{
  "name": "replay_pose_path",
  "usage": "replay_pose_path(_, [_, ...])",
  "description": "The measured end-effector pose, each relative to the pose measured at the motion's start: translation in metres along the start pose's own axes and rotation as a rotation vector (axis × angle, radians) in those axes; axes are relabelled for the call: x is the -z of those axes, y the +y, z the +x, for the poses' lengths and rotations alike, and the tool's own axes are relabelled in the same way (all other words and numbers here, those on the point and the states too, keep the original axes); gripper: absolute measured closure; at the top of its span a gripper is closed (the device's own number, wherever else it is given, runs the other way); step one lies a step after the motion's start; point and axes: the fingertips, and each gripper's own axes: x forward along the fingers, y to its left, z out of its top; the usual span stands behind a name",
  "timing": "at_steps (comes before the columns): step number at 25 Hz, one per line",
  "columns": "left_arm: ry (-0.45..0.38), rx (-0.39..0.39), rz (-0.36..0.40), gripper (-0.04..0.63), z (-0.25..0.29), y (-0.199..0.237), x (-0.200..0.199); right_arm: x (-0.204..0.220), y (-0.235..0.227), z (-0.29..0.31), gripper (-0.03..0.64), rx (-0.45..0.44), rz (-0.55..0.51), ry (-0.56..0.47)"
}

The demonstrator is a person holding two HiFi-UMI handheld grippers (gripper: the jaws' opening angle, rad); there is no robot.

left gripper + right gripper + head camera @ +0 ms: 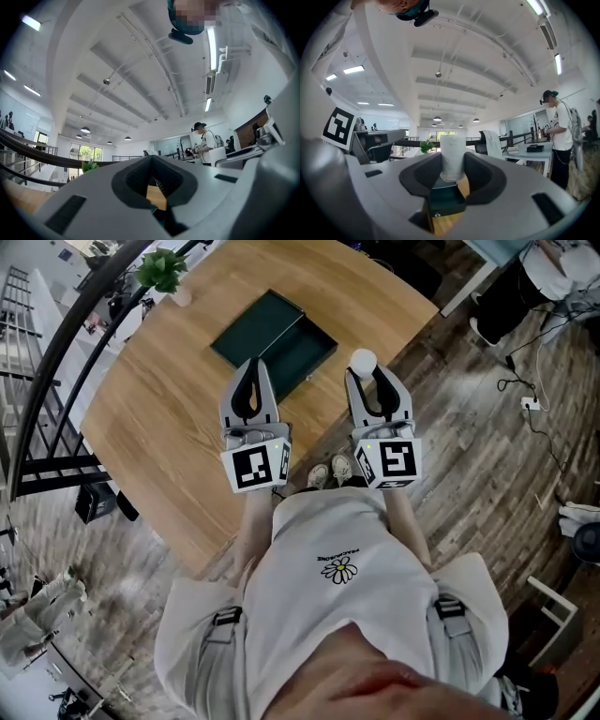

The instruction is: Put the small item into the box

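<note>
A dark green box (293, 351) lies open on the wooden table (169, 409), its lid (255, 324) flat beside it on the left. My right gripper (364, 369) is shut on a small white cylinder (363, 360), held upright off the table's right edge, near the box. In the right gripper view the white cylinder (452, 157) stands between the jaws of the right gripper (452, 165), with the green box (446, 197) below and beyond it. My left gripper (255, 367) hovers over the table just in front of the box. Its jaws meet at the tips with nothing between them, as the left gripper (151, 163) also shows.
A small potted plant (161, 270) stands at the table's far left. A black railing (56, 362) runs along the left. A person (557, 131) stands by another table (534, 153) to the right. A dark object (94, 501) sits on the floor by the table.
</note>
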Motion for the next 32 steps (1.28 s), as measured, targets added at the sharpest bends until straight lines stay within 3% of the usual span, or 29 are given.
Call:
replay_pose_path(4, [-0.008, -0.013, 0.009, 0.578, 0.005, -0.001, -0.005, -0.001, -0.003, 0.004, 0.474, -0.019, -0.013, -0.004])
replay_pose_path(10, [-0.007, -0.071, 0.029, 0.578, 0.005, -0.005, -0.009, -0.015, -0.01, 0.023, 0.474, -0.12, -0.114, -0.022])
replay_pose_path(13, [-0.004, -0.117, 0.034, 0.578, 0.004, 0.005, -0.007, -0.027, -0.001, 0.047, 0.474, -0.215, -0.248, -0.004])
replay_pose_path(17, [0.018, -0.186, 0.024, 0.578, -0.004, 0.024, 0.0, -0.027, 0.021, 0.083, 0.474, -0.359, -0.511, 0.034])
replay_pose_path(22, [0.042, -0.276, 0.002, 0.578, -0.021, 0.041, 0.009, 0.012, 0.058, 0.113, 0.474, -0.608, -0.752, 0.068])
replay_pose_path(27, [0.068, -0.341, -0.026, 0.578, -0.055, 0.055, 0.032, 0.099, 0.095, 0.107, 0.47, -0.951, -1.056, 0.258])
replay_pose_path(32, [0.106, -0.376, -0.052, 0.578, -0.078, 0.065, 0.051, 0.183, 0.103, 0.106, 0.46, -1.208, -1.234, 0.446])
